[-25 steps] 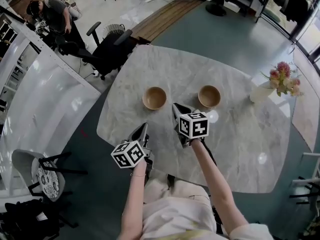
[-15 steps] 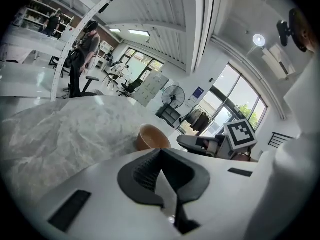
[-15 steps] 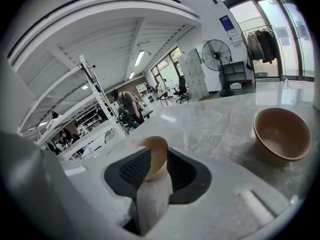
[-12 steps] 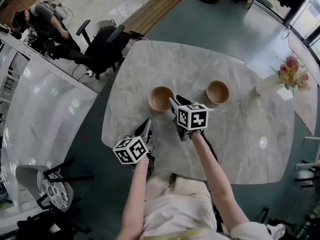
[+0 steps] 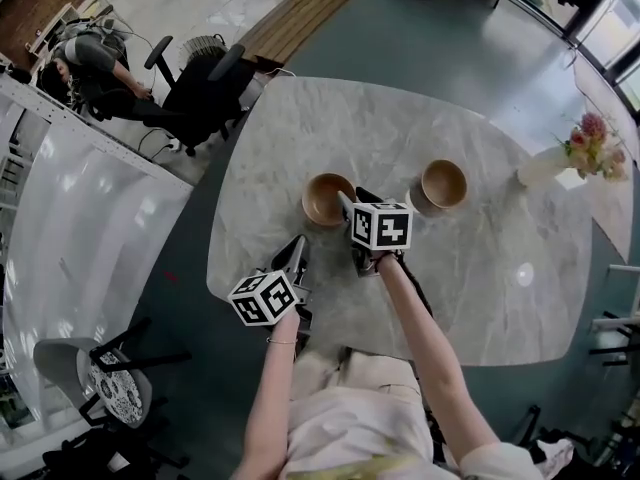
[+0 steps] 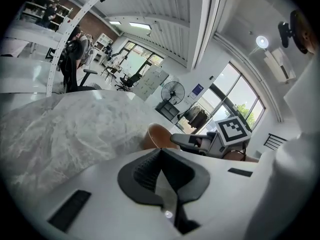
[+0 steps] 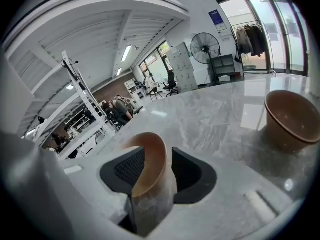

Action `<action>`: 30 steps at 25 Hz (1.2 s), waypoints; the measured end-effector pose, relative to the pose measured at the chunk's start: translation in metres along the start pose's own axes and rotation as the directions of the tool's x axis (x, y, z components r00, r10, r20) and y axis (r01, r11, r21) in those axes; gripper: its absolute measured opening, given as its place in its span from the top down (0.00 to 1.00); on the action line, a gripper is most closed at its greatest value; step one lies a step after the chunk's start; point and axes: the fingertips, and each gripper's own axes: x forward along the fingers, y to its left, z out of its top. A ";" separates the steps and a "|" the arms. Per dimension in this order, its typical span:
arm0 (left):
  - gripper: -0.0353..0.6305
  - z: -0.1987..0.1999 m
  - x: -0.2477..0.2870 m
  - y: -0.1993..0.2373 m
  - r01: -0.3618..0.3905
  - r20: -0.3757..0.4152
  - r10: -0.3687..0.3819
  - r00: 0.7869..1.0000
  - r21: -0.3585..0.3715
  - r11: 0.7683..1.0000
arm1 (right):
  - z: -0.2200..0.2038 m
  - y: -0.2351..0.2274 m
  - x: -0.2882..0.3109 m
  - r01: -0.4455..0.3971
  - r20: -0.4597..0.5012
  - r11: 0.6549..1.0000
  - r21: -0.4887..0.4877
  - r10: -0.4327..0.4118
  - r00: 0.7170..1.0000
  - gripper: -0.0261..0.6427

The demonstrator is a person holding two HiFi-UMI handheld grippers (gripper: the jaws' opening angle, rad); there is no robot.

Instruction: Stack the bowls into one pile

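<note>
Two tan bowls stand on the marble table [image 5: 300,128]: the left bowl [image 5: 322,198] and the right bowl [image 5: 444,183], well apart. My right gripper [image 5: 349,201] is at the left bowl's right-hand rim. In the right gripper view that rim [image 7: 150,159] stands up between the two pads of the right gripper [image 7: 159,166], whose jaws have just been opening and stand wide, with a gap beside the rim. The other bowl [image 7: 290,116] sits off to the right. My left gripper [image 5: 298,246] hovers near the table's front edge, short of the left bowl [image 6: 157,136], its pads [image 6: 145,171] meeting at the tips.
A white vase of pink flowers [image 5: 588,148] stands at the table's far right corner. A black office chair [image 5: 205,93] is behind the table's far left edge, with a seated person [image 5: 90,63] beyond it. A grey chair [image 5: 100,368] stands on the floor at my left.
My right gripper has moved forward and down until its tips reach the left bowl's rim. The left gripper has followed a little way forward. Both bowls stay in place.
</note>
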 end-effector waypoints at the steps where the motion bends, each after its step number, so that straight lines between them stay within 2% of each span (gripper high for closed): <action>1: 0.95 0.000 0.001 0.002 -0.002 -0.001 0.002 1.000 -0.001 1.000 | 0.000 0.000 0.003 0.001 -0.006 1.000 0.001 -0.001 1.000 0.72; 5: 0.95 0.000 0.001 0.008 -0.010 -0.009 0.010 1.000 -0.007 1.000 | -0.005 0.002 0.009 0.010 -0.043 1.000 -0.006 -0.010 0.999 0.73; 8: 0.95 0.000 0.002 0.008 -0.008 -0.012 0.008 1.000 -0.007 1.000 | -0.007 0.002 0.014 0.005 -0.046 1.000 0.013 -0.004 0.999 0.77; 13: 0.95 -0.002 0.001 0.005 -0.006 -0.012 0.006 1.000 -0.004 1.000 | -0.006 -0.007 0.005 0.063 -0.044 0.998 0.009 -0.062 0.997 0.91; 18: 0.95 -0.009 0.000 -0.004 -0.011 -0.012 0.011 1.000 0.000 1.000 | -0.007 -0.011 -0.007 0.061 -0.045 0.998 0.024 -0.060 0.997 0.91; 25: 0.95 -0.015 0.002 -0.023 -0.010 -0.006 0.010 1.000 0.014 1.000 | 0.001 -0.017 -0.029 0.015 -0.009 0.999 0.051 -0.015 1.000 0.91; 30: 0.95 -0.021 0.009 -0.042 0.004 -0.009 -0.004 1.000 0.033 0.999 | 0.011 -0.033 -0.052 0.031 0.026 0.998 0.053 -0.032 0.999 0.91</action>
